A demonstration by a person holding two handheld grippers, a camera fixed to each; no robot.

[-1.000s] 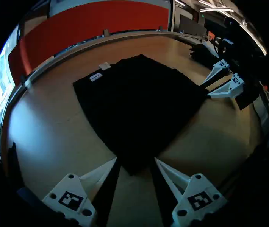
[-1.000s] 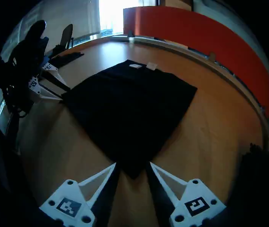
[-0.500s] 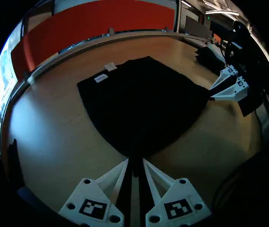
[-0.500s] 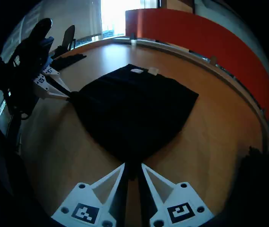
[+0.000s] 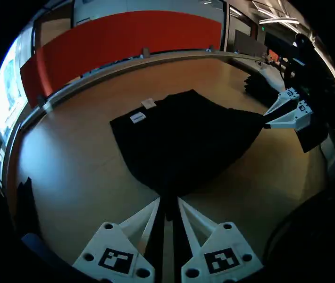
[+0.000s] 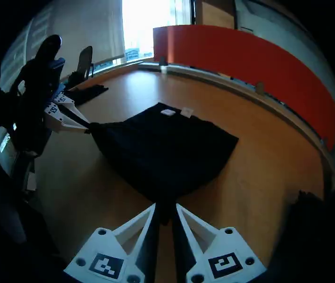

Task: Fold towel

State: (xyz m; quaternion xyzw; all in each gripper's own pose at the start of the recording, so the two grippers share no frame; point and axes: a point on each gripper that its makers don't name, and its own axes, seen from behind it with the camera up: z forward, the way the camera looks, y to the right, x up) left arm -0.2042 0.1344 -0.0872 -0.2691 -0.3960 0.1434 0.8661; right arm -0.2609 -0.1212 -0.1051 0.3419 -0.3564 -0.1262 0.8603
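Note:
A black towel (image 5: pixel 186 137) lies spread on a wooden table (image 5: pixel 73 160), two small white labels near its far corner. My left gripper (image 5: pixel 168 207) is shut on the towel's near corner, which is lifted off the table. In the right gripper view the same towel (image 6: pixel 167 146) shows, and my right gripper (image 6: pixel 165 210) is shut on another corner, also raised. The right gripper (image 5: pixel 264 120) appears far right in the left gripper view, pinching its corner. The left gripper (image 6: pixel 90 128) appears at the left in the right gripper view, holding its corner up.
A red partition (image 5: pixel 120 37) runs behind the table's curved far edge. A dark pile of cloth (image 5: pixel 259 85) lies at the table's far right. Office chairs (image 6: pixel 85 54) and a bright window (image 6: pixel 144 23) stand beyond the table. Bare wood surrounds the towel.
Both grippers went from open around the towel's corners to shut on them. They have since lifted the two corners, so the near half of the towel rises off the table.

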